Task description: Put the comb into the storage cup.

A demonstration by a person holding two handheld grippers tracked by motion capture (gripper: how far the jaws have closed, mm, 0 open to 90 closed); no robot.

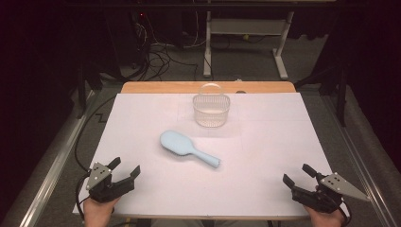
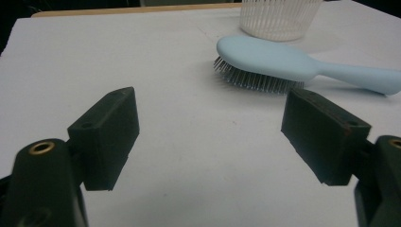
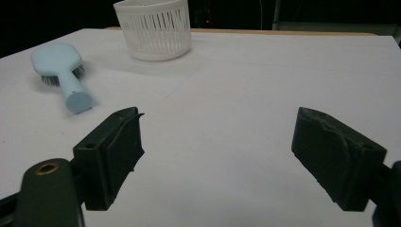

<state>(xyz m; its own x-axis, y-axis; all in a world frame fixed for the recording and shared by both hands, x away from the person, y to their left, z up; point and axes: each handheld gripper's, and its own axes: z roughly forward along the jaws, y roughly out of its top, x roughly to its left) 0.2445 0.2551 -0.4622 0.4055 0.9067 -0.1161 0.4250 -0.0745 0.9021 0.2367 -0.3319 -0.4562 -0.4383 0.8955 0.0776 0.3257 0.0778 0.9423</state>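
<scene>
Hairbrush (image 1: 188, 148) lies on the desk (image 1: 265, 156) just in front of the white slotted basket (image 1: 211, 109), bristles down, handle pointing away from the basket toward my right side. I judge it light, rigid plastic with a smooth, somewhat slippery back. The oval head looks too broad and rounded for a secure pinch. I would take it across the narrow handle, close to where it meets the head, so it does not swing.

Left gripper (image 1: 124, 170) and right gripper (image 1: 296, 173) sit well apart from the basket at the near desk corners. Both sets of jaws stand released, nothing between them.

Hard to read: bristle stiffness and pad softness, since the underside faces the desk. The basket's inside is blurred through its slots in the high view; its top is cut off in the left gripper view. Whether the basket has a handle arch, I cannot tell for certain.
</scene>
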